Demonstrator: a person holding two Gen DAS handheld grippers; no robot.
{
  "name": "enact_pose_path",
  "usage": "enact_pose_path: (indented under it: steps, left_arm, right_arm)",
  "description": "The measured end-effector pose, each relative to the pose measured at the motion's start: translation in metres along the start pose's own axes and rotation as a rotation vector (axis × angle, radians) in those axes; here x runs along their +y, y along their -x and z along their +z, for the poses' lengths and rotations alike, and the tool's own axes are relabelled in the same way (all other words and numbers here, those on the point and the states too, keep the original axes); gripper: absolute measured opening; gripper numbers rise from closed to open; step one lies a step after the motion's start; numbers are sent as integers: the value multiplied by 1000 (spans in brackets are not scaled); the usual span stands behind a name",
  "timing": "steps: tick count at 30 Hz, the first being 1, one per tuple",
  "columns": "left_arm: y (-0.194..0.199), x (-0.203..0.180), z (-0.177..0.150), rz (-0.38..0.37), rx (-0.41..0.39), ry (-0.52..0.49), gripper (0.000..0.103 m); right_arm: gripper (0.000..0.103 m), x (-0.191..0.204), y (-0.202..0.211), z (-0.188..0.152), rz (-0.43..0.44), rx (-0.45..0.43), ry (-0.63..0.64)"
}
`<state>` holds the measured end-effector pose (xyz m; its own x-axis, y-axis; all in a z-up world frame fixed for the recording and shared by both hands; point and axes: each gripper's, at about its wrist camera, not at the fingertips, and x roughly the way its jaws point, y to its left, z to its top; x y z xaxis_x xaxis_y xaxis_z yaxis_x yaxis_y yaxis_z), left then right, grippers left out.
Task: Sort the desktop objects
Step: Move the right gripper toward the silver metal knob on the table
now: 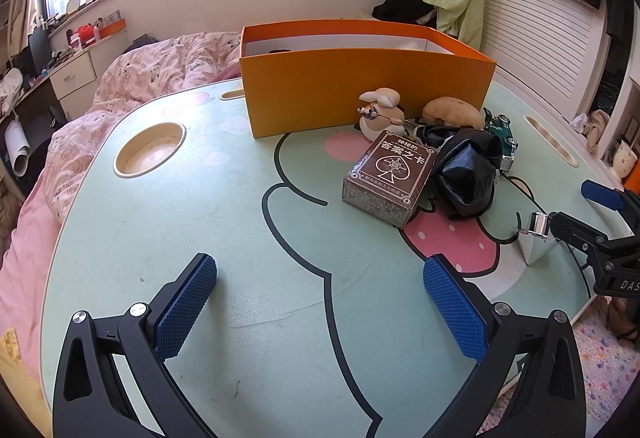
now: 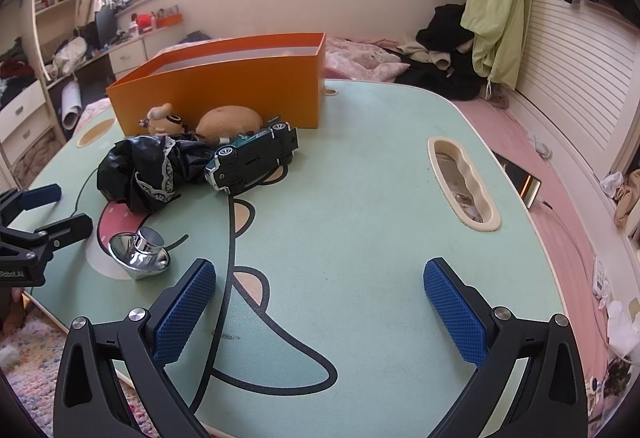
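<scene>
**Chrome cone sits between the two tongs, nearer the right one**

- Left gripper (image 1: 320,312): jaws spread wide, nothing between the blue pads, hovering over bare mint tabletop (image 1: 200,222)
- Right gripper (image 2: 320,312): likewise wide open and empty, over the tabletop's near edge
- Shiny chrome cone-shaped metal piece with a short cylindrical neck (image 2: 140,254): lies on its side just ahead and to the left of the right gripper's left finger, close to it. From the left gripper it lies off to the right and forward, farther away. Right hand looks the nearer one, by my judgement
- Its axis looks tilted, neck raised toward the clutter, wide end toward the tongs; exact lean hard to tell. Mirror surface, likely slippery
- Ahead of both tongs, a cluster: brown card box with a spade emblem (image 1: 386,178), crumpled black plastic bag with lace trim (image 2: 148,170), dark green toy car lying on its side (image 2: 254,158), cream plush figure (image 1: 380,112), tan rounded plush (image 1: 452,113)
- Behind the cluster, farthest from the tongs: open orange cardboard box (image 1: 360,86), the likely place for sorted things; the plush pieces sit right against its front wall
- Nothing seems gripped or lifted yet
</scene>
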<state>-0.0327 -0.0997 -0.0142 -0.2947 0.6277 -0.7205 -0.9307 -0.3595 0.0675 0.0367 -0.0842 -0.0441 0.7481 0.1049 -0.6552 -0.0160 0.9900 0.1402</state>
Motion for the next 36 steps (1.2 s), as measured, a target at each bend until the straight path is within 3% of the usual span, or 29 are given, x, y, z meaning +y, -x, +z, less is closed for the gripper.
enact_pose_path:
  steps: [36]
  left_arm:
    - [0, 1, -1, -30, -5, -35, 103]
  right_arm:
    - [103, 1, 0, -1, -47, -1, -36]
